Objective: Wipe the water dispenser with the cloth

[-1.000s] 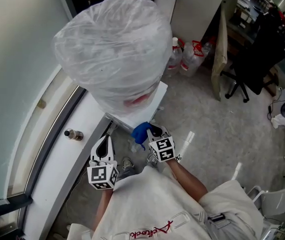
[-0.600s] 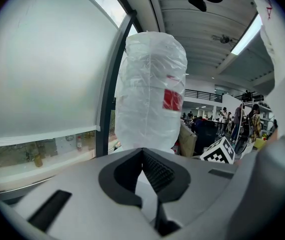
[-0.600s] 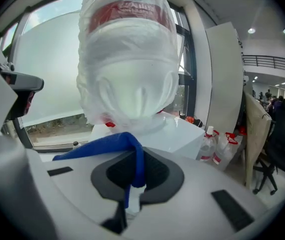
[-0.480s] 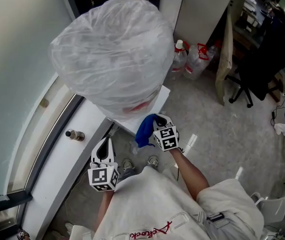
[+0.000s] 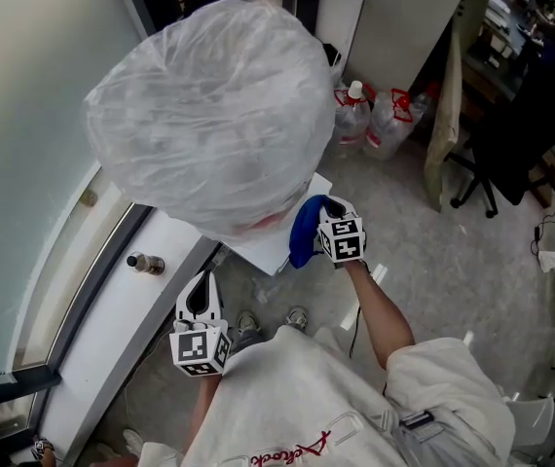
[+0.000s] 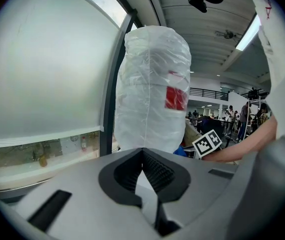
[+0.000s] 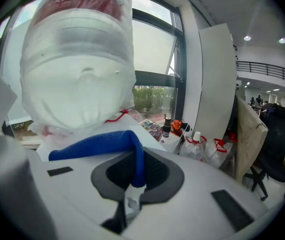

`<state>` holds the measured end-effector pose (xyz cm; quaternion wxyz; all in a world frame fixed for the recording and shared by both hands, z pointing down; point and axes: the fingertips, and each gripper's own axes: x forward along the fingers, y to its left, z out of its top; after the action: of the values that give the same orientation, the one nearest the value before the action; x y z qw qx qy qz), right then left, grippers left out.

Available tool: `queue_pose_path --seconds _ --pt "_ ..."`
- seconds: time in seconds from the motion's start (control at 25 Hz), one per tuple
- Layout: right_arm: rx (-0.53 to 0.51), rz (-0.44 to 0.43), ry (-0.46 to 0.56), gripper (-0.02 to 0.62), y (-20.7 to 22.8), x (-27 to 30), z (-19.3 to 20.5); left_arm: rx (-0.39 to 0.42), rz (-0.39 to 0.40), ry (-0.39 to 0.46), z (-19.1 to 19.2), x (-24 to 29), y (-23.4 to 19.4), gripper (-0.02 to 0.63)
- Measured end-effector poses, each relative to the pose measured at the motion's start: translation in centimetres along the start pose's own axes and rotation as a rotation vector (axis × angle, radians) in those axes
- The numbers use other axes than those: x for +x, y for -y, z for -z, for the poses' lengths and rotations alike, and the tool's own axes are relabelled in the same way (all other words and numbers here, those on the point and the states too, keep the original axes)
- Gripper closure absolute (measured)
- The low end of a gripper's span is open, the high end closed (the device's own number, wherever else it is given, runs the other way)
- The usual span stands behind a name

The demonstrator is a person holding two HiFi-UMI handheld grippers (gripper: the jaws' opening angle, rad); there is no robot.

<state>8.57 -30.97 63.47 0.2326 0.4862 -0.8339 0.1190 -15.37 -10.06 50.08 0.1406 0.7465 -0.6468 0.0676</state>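
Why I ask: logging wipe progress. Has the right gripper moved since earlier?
Yes. The right gripper, with cloth, moved toward the dispenser top's far corner.

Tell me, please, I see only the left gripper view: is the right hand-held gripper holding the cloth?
Observer: Yes. The right gripper view shows the right hand-held gripper shut on the blue cloth.
Operator: Where is the cloth?
Observer: In the head view it is at the right edge of the white dispenser, below the wrapped bottle.
Operator: What is beyond the dispenser?
Observer: Some plastic jugs with red handles stand on the floor.
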Motion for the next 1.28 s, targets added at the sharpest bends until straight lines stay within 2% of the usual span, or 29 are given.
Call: queue_pose_path --seconds 0.36,0.6,0.76,1.0,1.28 --pt "0.035 0.103 0.018 0.572 6.7 1.7 -1.6 0.015 0.0 -0.02 0.1 0.2 0.4 0.595" --pt "0.016 0.123 0.073 0.572 7.2 -0.8 -2.9 0.023 0.019 -0.025 0.3 -0.2 0.6 0.595" --pt "-0.024 0.101 0.125 0.572 3.9 -4.6 -3.0 0.026 0.053 -0.026 0.6 -0.4 1.0 0.595" --pt "-0.058 0.024 0.177 0.572 -4.1 -10.7 -1.8 0.029 0.113 -0.013 0.8 -0.8 1.9 0.595" --pt "-0.043 -0.133 0.153 0.572 -14.4 -14.9 1.4 0.028 0.154 -0.005 0.9 -1.5 2.4 0.595"
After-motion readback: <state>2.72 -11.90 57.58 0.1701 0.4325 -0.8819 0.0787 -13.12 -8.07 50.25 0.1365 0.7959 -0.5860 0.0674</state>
